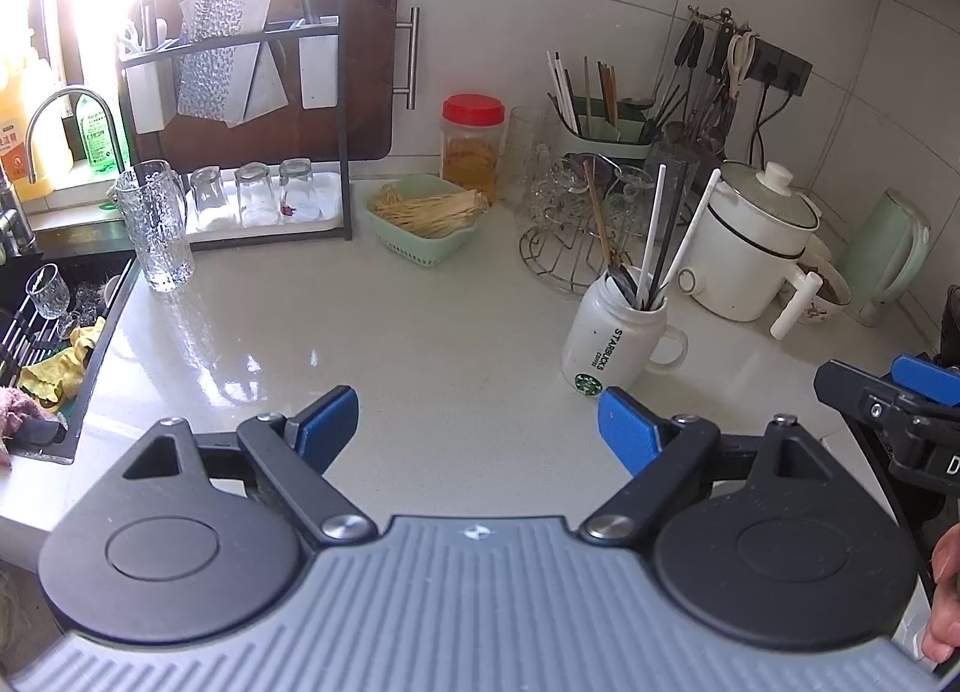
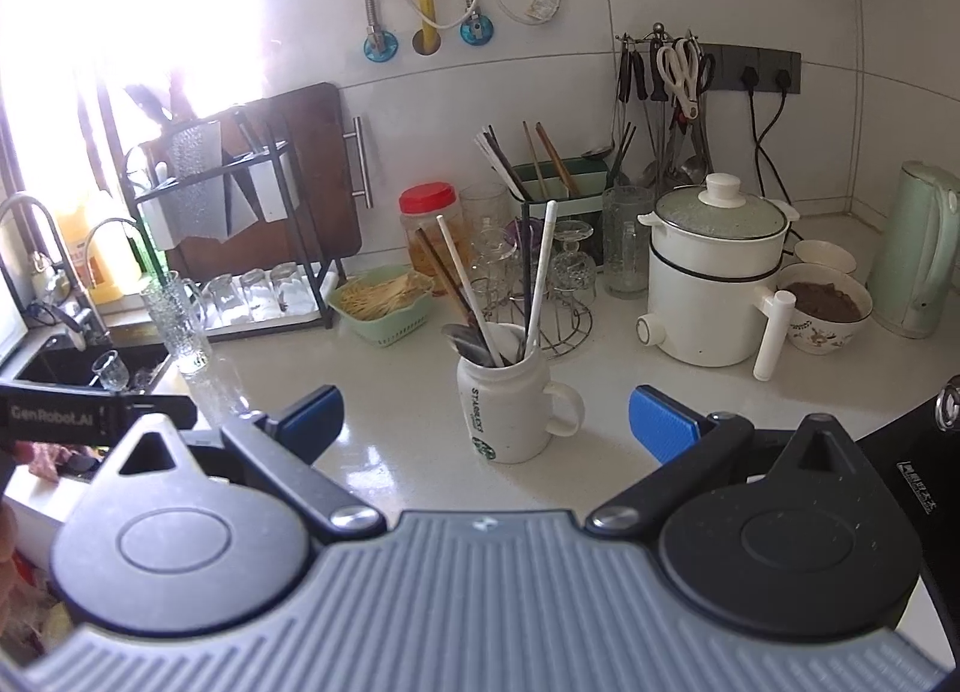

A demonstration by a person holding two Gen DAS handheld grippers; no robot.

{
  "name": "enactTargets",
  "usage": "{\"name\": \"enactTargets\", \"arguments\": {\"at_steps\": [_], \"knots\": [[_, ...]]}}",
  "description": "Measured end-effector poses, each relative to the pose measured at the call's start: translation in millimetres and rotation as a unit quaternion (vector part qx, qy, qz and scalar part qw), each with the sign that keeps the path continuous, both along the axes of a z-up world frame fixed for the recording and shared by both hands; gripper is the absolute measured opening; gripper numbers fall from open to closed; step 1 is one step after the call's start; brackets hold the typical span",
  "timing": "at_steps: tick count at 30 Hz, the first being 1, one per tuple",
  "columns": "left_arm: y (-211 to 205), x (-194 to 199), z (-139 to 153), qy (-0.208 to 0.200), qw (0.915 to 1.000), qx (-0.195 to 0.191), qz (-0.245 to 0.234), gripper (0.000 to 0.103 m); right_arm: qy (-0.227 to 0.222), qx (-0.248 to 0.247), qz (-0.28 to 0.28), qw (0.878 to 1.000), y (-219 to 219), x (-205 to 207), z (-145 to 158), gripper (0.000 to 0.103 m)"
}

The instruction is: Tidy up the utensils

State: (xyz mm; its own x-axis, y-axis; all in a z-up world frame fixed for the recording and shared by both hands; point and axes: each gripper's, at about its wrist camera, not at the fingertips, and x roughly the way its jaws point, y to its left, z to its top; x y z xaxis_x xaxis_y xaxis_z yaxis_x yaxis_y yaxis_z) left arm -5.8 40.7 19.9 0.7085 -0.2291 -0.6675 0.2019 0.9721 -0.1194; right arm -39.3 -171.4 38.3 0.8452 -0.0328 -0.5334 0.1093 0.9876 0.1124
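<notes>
A white Starbucks mug [image 1: 618,341] [image 2: 510,407] stands on the white counter. It holds chopsticks [image 1: 651,230] [image 2: 543,284] and spoons [image 2: 465,341]. A green utensil holder [image 1: 597,125] [image 2: 564,182] with more chopsticks stands at the back wall. My left gripper [image 1: 480,425] is open and empty, low over the counter, with the mug ahead to its right. My right gripper [image 2: 486,419] is open and empty, with the mug straight ahead between its fingers. The right gripper also shows at the right edge of the left wrist view [image 1: 894,398].
A green basket of toothpicks [image 1: 429,218] [image 2: 387,299], a red-lidded jar [image 1: 474,143], a wire glass rack [image 1: 576,224], a white pot [image 1: 750,242] [image 2: 714,284], a bowl [image 2: 825,308] and a green kettle [image 2: 918,248] line the back. A glass pitcher [image 1: 156,224] and sink [image 1: 54,332] are left.
</notes>
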Motion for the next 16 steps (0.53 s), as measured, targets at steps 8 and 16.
{"name": "enactTargets", "arguments": {"at_steps": [8, 16], "knots": [[-2.8, -6.7, -0.2, 0.004, 1.0000, -0.004, -0.003, 0.090, 0.000, 0.003, -0.006, 1.000, -2.9, -2.8, -2.6, 0.103], [-2.2, -11.3, -0.1, 0.007, 1.0000, -0.001, 0.003, 0.090, 0.003, 0.007, 0.000, 1.000, -4.1, -5.1, -4.4, 0.103]]}}
